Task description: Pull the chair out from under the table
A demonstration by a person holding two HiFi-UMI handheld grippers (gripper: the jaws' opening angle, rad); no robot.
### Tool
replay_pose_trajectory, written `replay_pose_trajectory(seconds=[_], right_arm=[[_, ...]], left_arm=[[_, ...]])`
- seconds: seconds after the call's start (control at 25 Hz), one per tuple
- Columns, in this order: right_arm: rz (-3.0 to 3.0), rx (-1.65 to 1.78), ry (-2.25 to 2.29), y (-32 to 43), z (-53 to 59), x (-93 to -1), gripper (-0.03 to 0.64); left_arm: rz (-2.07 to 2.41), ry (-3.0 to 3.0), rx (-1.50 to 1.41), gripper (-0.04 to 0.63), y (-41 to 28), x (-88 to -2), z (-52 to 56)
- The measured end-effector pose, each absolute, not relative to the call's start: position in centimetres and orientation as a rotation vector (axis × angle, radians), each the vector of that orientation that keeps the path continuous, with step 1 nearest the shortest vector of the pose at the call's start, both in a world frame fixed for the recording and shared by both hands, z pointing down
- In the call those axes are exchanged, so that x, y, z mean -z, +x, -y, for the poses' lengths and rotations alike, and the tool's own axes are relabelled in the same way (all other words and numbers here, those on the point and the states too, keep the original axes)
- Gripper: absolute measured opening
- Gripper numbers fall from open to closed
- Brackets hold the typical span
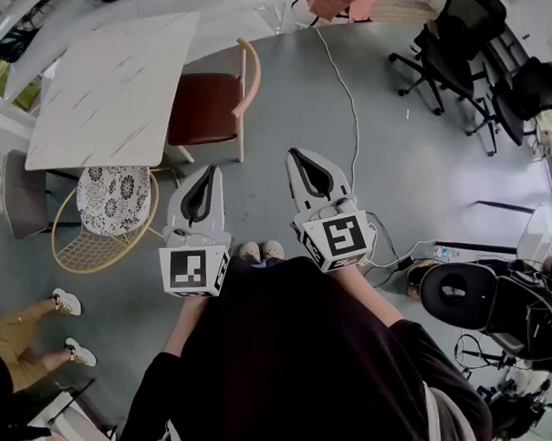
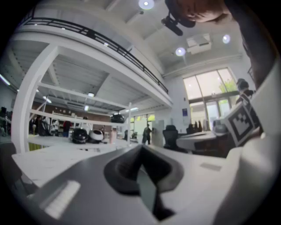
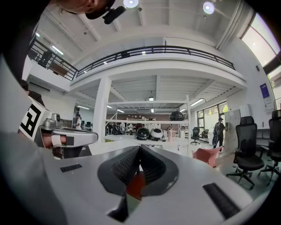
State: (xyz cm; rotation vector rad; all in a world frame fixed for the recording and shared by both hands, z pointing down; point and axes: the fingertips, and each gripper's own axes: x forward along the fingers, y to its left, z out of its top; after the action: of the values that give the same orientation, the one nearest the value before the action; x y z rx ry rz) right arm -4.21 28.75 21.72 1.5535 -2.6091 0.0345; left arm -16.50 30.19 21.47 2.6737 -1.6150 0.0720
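Observation:
A white marble table (image 1: 115,85) stands at the upper left of the head view. A chair with a dark red seat and curved wooden back (image 1: 212,104) sits at the table's right side, its seat partly under the top. A wire-frame chair with a patterned cushion (image 1: 111,208) is tucked at the table's near edge. My left gripper (image 1: 210,169) and right gripper (image 1: 294,153) are held side by side over the grey floor, short of both chairs. Both are shut with nothing between the jaws, as the left gripper view (image 2: 141,149) and right gripper view (image 3: 139,149) also show.
A grey chair (image 1: 24,194) stands left of the table. A white cable (image 1: 348,102) runs across the floor. Black office chairs (image 1: 451,52) are at the upper right, dark gear (image 1: 471,293) at the right. A person's legs (image 1: 25,336) are at the lower left.

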Motion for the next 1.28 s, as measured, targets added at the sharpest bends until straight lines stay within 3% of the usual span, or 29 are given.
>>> replay_pose_trajectory(seconds=[0.72,1.28], right_arm=[[2.606,-0.101,1.597,-5.0,-22.3,-24.0,0.023],[2.611,-0.148,1.396,-3.7,-8.0,-28.6,0.023]], left_arm=[[1.502,2.704,-0.102,0.006,-17.7,-24.4,-24.1],[1.587,2.616,-0.115,0.007,-15.8,-27.6,-11.6]])
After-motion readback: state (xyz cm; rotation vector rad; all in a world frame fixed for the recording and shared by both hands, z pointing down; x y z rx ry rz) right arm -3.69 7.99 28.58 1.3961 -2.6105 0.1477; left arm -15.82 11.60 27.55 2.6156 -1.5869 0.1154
